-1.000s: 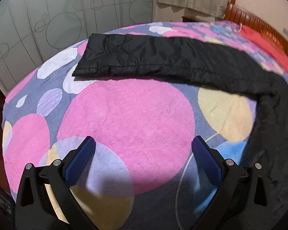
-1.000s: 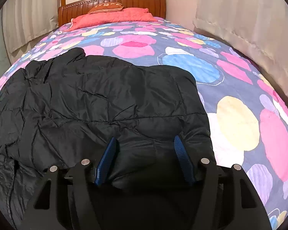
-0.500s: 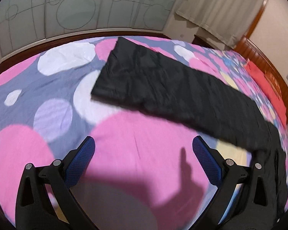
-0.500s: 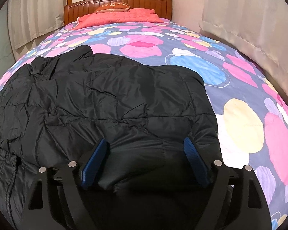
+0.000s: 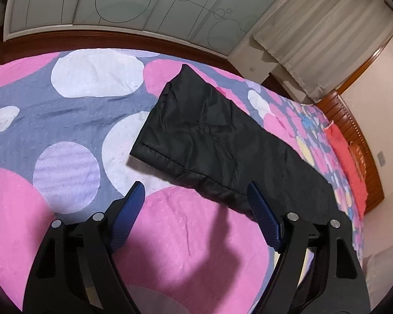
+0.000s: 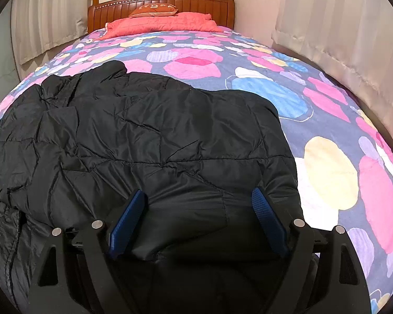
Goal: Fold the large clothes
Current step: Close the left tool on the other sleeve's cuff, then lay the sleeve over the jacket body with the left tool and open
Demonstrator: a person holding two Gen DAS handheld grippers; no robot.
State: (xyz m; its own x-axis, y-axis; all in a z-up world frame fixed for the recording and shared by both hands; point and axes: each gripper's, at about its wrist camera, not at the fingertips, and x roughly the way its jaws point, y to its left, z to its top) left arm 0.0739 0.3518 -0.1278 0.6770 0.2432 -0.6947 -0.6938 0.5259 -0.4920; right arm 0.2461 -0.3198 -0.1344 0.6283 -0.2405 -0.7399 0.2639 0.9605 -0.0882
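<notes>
Two grippers, both wide open, empty: left gripper hovered near sleeve cuff, right gripper over jacket body, spread on bed. Puffy, soft, slippery shell; best pinched at cuff hem.

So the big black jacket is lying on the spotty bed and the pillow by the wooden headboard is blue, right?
Not quite. The pillow by the wooden headboard is orange-red, not blue, as the right wrist view shows. The black jacket does lie on the spotty bed.

Black jacket hem behind right hand-held gripper
</notes>
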